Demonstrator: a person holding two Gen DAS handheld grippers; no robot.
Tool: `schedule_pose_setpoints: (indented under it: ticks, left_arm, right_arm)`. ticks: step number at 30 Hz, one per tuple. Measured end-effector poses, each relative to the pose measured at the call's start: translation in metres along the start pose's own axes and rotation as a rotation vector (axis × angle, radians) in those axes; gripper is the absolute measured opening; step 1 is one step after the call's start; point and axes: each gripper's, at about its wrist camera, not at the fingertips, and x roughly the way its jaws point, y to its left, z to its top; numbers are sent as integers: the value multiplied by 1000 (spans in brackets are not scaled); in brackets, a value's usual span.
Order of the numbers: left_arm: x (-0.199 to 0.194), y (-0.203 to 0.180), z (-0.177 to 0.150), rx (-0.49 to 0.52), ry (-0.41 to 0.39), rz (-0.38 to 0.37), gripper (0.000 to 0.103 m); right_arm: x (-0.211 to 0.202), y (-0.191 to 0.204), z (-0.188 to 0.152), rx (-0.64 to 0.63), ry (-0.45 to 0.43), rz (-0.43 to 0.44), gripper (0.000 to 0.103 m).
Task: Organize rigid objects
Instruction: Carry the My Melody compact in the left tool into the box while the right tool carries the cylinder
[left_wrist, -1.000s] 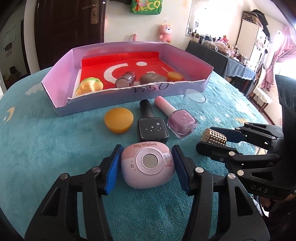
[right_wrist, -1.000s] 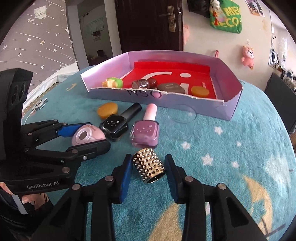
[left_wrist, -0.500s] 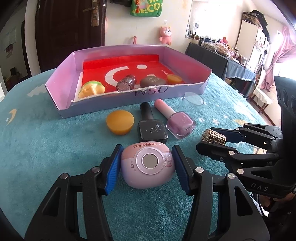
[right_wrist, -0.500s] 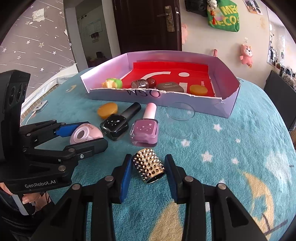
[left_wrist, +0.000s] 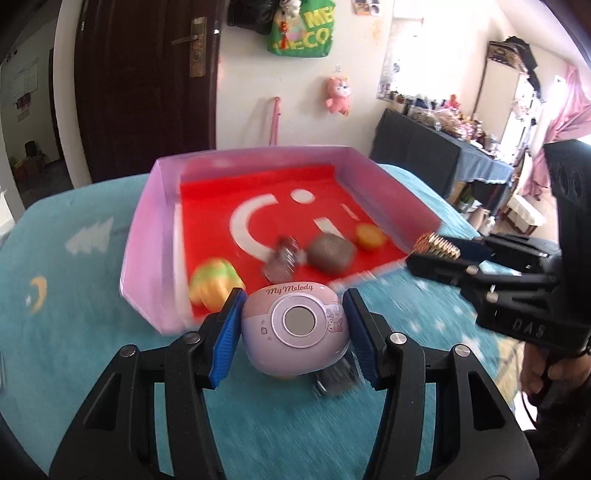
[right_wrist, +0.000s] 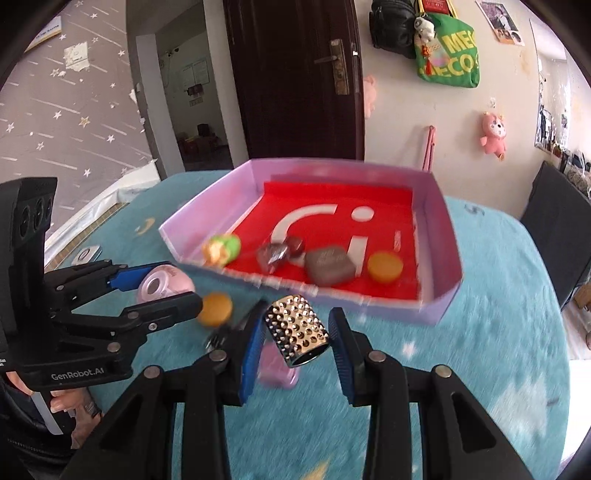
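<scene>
My left gripper (left_wrist: 293, 328) is shut on a pink "My Melody" compact (left_wrist: 295, 328) and holds it above the teal table, just in front of the lilac box (left_wrist: 147, 258) with a red floor. My right gripper (right_wrist: 295, 338) is shut on a gold studded cylinder (right_wrist: 297, 334), also lifted, near the box's front wall (right_wrist: 424, 314). The compact shows in the right wrist view (right_wrist: 164, 284) and the cylinder in the left wrist view (left_wrist: 436, 245). Inside the box lie a yellow-green toy (right_wrist: 221, 249), a glittery bottle (right_wrist: 273, 254), a grey case (right_wrist: 328, 266) and an orange disc (right_wrist: 384, 267).
On the teal cloth, an orange disc (right_wrist: 216, 308), a black nail polish bottle (left_wrist: 334, 376) and a pink one (right_wrist: 277, 369) lie under the grippers, blurred. A dark table (left_wrist: 443, 158) stands at the right.
Both grippers have lifted their objects off the cloth and moved forward toward the box. The view is blurred with motion.
</scene>
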Motion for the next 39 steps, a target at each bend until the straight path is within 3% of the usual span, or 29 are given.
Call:
schedule_pose_setpoints:
  ticks: [9, 14, 20, 27, 39]
  left_arm:
    - [45, 20, 49, 47, 82, 58, 52]
    - [77, 26, 57, 74, 161, 88, 52]
    - [106, 36, 61, 59, 238, 73, 52]
    - [118, 37, 62, 64, 275, 78, 52]
    - [126, 48, 56, 57, 323, 98, 52]
  right_arm:
    - [67, -44, 72, 38, 84, -86, 38]
    - [110, -57, 89, 18, 176, -131, 38]
    - [139, -69, 88, 11, 256, -144, 38]
    - [148, -77, 85, 39, 317, -116, 38]
    - [156, -73, 83, 1, 356, -113, 38]
